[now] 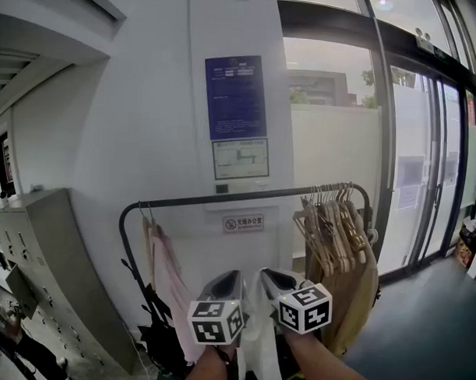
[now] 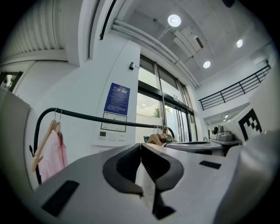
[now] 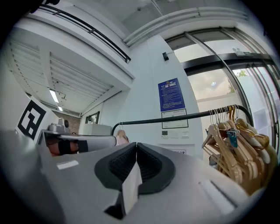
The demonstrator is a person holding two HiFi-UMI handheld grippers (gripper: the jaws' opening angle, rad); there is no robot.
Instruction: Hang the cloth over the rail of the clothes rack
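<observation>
The black rail of the clothes rack runs across the head view, above and beyond both grippers. My left gripper and right gripper are held side by side below it, tips pointing up at the rail. Each is shut on an edge of the white cloth, which hangs down between them. In the left gripper view, the cloth shows as a white strip pinched between the closed jaws, with the rail ahead. The right gripper view shows the same: cloth in shut jaws, rail ahead.
A pink garment on a wooden hanger hangs at the rail's left end. Several bare wooden hangers and a tan garment crowd the right end. The wall with a blue notice stands behind the rack; glass doors are at the right.
</observation>
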